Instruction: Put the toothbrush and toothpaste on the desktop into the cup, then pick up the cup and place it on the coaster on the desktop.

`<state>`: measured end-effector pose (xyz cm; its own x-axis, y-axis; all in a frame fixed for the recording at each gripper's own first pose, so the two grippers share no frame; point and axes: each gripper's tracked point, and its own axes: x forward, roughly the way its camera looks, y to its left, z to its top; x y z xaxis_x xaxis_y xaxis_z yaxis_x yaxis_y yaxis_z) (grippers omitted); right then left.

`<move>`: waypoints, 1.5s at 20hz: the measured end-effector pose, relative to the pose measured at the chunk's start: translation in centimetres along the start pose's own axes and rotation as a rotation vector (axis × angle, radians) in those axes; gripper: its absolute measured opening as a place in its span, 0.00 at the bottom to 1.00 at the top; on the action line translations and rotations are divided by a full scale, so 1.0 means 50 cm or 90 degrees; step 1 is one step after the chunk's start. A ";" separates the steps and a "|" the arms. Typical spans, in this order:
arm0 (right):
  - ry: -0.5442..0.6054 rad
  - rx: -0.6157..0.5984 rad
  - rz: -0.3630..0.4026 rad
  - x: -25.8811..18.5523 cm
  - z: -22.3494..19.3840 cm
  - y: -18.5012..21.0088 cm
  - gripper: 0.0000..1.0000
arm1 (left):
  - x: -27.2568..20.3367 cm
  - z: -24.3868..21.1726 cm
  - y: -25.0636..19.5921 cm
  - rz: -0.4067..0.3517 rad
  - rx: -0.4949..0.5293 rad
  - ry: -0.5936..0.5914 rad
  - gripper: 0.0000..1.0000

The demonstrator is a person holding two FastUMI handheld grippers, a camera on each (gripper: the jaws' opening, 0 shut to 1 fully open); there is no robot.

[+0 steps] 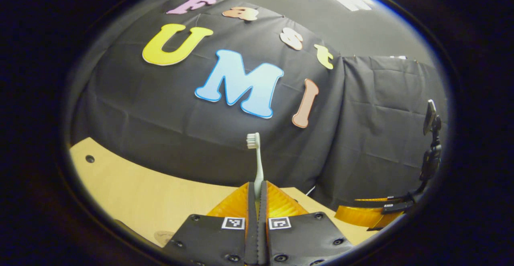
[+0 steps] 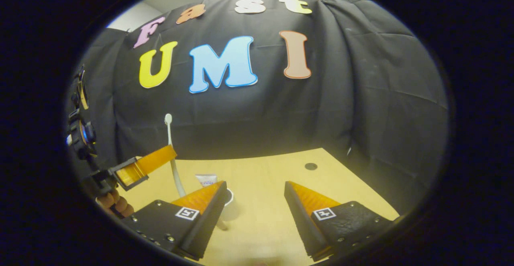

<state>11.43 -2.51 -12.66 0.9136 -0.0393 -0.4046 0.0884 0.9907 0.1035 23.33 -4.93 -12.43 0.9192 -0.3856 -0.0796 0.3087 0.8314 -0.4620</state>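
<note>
Toothbrush (image 1: pixel 257 159) stands upright, bristle head at twelve o'clock, clamped between the pressed-together fingers of the left gripper (image 1: pixel 257 189) above the desktop (image 1: pixel 132 193). In the right gripper view, the right gripper (image 2: pixel 257 195) hangs with fingers wide apart, the cup (image 2: pixel 228 197) showing beside its nine-o'clock finger.

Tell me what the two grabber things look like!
Each one has two wedge-shaped jaws of ribbed amber-orange plastic on black plates with round screws. Every plate carries a small black-and-white square marker. The left gripper has dark toothed strips along the inner edges of its jaws. The right gripper has the same orange wedges and black plates. Seen from the side, the left one has a black body with a camera mount above.
</note>
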 end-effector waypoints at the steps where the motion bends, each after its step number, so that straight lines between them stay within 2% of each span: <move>1: 0.010 -0.002 -0.010 -0.005 -0.012 -0.012 0.87 | 0.005 -0.008 0.001 0.001 -0.009 -0.007 0.07; 6: 0.049 0.016 -0.020 -0.029 -0.062 -0.033 0.88 | 0.027 -0.038 -0.016 -0.006 0.006 -0.034 0.07; 15: 0.100 0.051 0.000 -0.050 -0.112 -0.038 0.88 | 0.045 -0.139 -0.062 -0.024 0.151 -0.056 0.07; 19: 0.104 0.054 0.005 -0.054 -0.113 -0.044 0.88 | 0.051 -0.172 -0.055 -0.020 0.160 -0.041 0.09; 26: 0.111 0.060 0.018 -0.050 -0.119 -0.040 0.88 | 0.048 -0.168 -0.064 -0.018 0.182 -0.036 0.14; 30: 0.112 0.062 0.023 -0.051 -0.119 -0.036 0.88 | 0.042 -0.174 -0.074 -0.025 0.204 -0.017 0.31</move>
<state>6.60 -3.43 -17.22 0.8343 0.0275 -0.5506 0.1027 0.9736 0.2041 21.99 -12.29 -18.58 0.9097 -0.4131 -0.0427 0.4016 0.9013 -0.1625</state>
